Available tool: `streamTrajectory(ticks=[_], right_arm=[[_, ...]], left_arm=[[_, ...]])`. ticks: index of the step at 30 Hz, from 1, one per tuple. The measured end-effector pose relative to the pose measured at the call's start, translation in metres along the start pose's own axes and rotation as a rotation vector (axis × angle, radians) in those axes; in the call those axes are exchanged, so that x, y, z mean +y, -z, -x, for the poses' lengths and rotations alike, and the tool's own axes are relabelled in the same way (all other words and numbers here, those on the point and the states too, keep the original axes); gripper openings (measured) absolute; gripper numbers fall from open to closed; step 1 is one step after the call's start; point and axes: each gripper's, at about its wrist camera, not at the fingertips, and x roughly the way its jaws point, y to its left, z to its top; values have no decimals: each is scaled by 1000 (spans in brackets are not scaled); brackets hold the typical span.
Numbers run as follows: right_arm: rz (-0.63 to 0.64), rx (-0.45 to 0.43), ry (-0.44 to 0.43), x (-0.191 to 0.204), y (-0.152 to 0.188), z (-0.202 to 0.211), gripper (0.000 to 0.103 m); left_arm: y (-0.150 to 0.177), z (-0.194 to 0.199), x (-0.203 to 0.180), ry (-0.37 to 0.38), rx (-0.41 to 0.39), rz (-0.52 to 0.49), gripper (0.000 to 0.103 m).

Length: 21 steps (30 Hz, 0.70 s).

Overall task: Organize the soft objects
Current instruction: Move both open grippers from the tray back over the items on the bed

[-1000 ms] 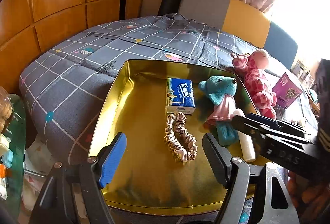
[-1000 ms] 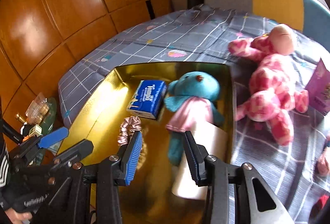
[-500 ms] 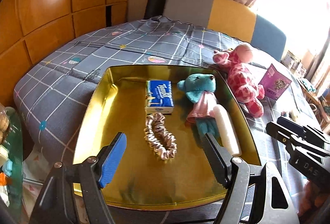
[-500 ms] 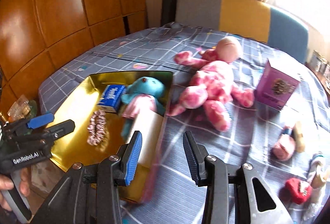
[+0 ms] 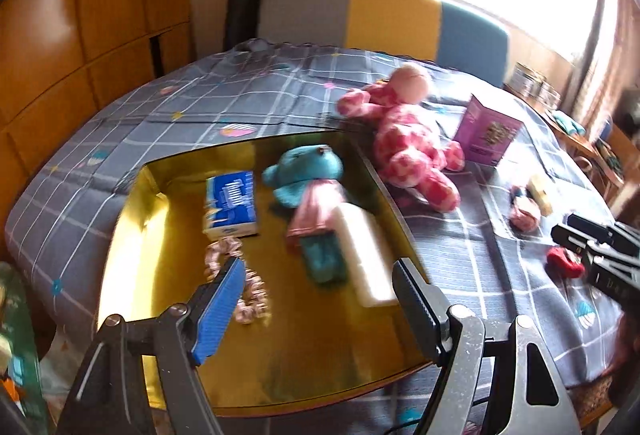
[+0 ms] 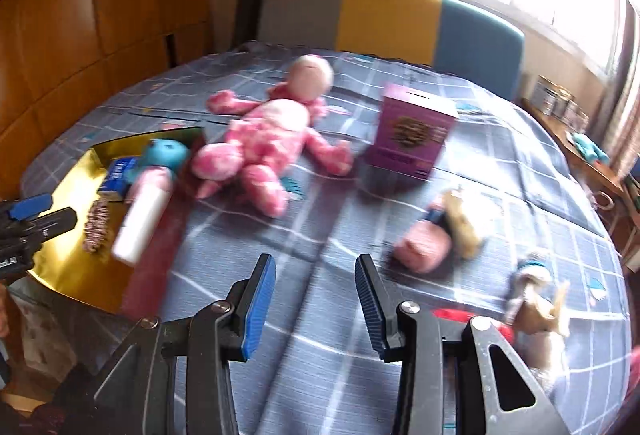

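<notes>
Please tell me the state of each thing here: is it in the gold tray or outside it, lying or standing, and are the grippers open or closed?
Teal bear: lying in the gold tray.
Tissue pack: in tray, flat.
Scrunchie: in tray.
White roll: lying in tray.
Pink plush: outside, lying on cloth.
Purple box: outside, standing.
Left gripper: open, empty.
Right gripper: open, empty.

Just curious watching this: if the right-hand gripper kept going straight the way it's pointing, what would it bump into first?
Probably the bare tablecloth just ahead of the right gripper; nothing lies between its open fingers. Depth is hard to judge.
</notes>
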Motion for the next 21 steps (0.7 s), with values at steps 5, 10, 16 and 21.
streamTrajectory(ticks=[5, 10, 16, 21], right_arm=[[-77, 20, 91, -49, 12, 6, 42], [-147, 41, 148, -86, 27, 12, 42], [-193, 74, 189, -115, 42, 16, 42], [-246, 105, 235, -139, 51, 21, 42]], left_arm=[[-3, -6, -29, 39, 12, -59, 77], [-2, -13, -55, 73, 33, -104, 77], [0, -22, -82, 112, 55, -151, 76], [0, -31, -99, 146, 83, -163, 76]])
